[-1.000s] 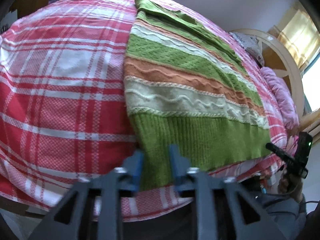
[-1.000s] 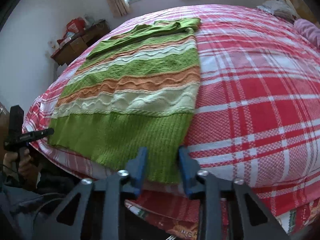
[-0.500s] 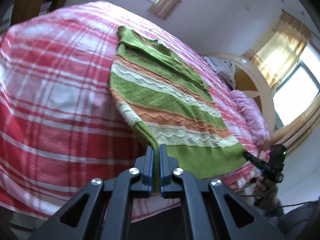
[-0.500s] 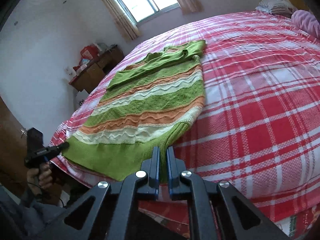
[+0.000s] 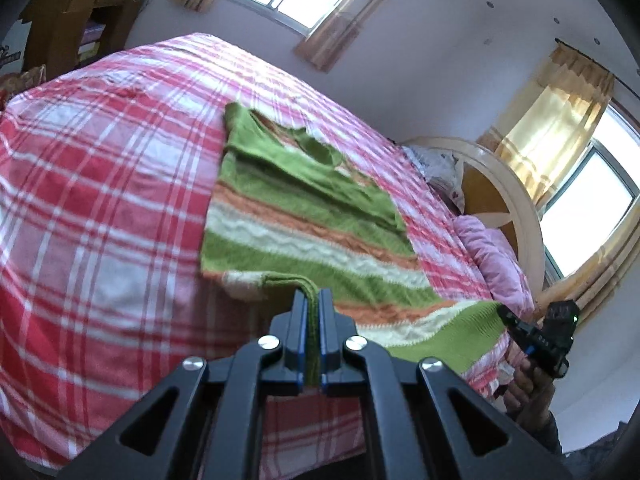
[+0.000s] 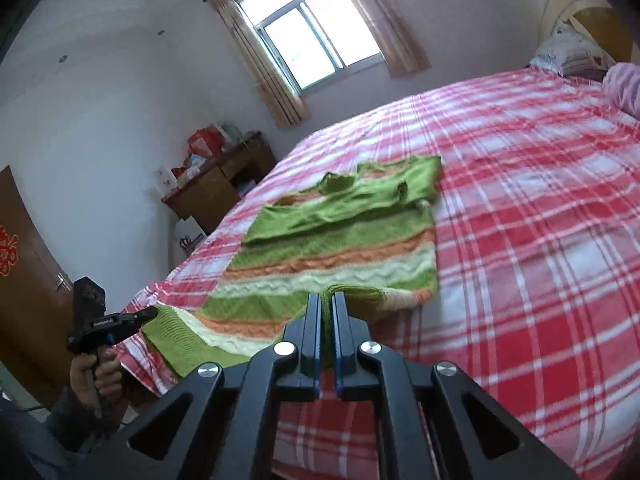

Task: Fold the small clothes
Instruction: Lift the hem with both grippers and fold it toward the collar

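A knitted sweater [image 5: 304, 216] with green, orange and cream stripes lies flat on a red and white plaid bed [image 5: 100, 208]. Its sleeves are folded across the chest. My left gripper [image 5: 313, 294] is shut on one corner of the green hem and holds it lifted off the bed. My right gripper [image 6: 327, 296] is shut on the other hem corner of the sweater [image 6: 340, 236], also raised. The hem hangs in a sag between the two corners. In the left wrist view the right gripper [image 5: 505, 313] shows at the far right; in the right wrist view the left gripper [image 6: 154, 312] shows at the far left.
The plaid bed [image 6: 540, 220] spreads wide to the right of the sweater. A pink pillow [image 5: 496, 260] and a curved headboard [image 5: 516, 200] stand at the bed's head. A cluttered wooden desk [image 6: 224, 176] stands by the window wall. A brown door [image 6: 24, 280] is at the left.
Both grippers closed on the sweater's hem corners and rose, lifting the hem off the bed. The views tilted up, so the windows and walls now show.
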The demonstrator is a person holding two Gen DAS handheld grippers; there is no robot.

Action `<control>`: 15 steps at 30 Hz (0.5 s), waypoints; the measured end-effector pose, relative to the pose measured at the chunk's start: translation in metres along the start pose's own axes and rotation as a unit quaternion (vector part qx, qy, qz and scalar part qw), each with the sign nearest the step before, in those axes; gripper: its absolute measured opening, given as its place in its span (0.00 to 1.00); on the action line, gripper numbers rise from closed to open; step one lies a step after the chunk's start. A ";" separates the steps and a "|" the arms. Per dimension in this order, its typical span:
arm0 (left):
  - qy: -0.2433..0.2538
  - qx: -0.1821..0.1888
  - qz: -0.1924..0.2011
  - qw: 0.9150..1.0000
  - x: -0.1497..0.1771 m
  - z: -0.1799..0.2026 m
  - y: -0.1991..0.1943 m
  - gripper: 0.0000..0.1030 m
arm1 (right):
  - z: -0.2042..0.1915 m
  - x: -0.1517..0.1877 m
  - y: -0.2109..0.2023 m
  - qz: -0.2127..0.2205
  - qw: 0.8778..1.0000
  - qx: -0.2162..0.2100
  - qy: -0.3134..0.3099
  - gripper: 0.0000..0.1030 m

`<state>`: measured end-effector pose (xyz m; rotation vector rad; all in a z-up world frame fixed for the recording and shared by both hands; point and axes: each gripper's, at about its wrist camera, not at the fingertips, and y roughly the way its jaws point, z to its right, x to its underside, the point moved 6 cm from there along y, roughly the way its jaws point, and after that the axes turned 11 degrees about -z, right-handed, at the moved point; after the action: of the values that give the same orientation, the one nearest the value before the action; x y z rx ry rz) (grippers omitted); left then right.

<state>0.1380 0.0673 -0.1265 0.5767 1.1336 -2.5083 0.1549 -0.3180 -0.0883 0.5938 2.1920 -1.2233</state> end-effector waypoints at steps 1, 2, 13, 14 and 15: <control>0.000 0.001 0.002 1.000 -0.003 0.001 0.001 0.04 | -0.001 -0.004 -0.001 0.004 1.000 -0.001 -0.001 0.04; -0.002 0.002 0.006 1.000 -0.008 0.001 0.001 0.04 | -0.001 -0.009 -0.002 0.008 1.000 -0.002 -0.002 0.04; -0.040 0.033 0.053 0.997 -0.065 -0.005 -0.003 0.04 | 0.001 -0.068 -0.004 0.047 0.999 0.000 -0.017 0.04; -0.042 0.033 0.056 0.997 -0.069 -0.005 -0.003 0.04 | 0.002 -0.073 -0.003 0.049 0.999 0.001 -0.018 0.04; -0.042 0.034 0.059 0.997 -0.077 -0.005 -0.002 0.04 | 0.003 -0.079 0.000 0.050 0.999 0.001 -0.018 0.04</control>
<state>0.2048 0.0820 -0.0913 0.5335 0.9582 -2.4530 0.2142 -0.3293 -0.0377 0.6694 2.1051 -1.1759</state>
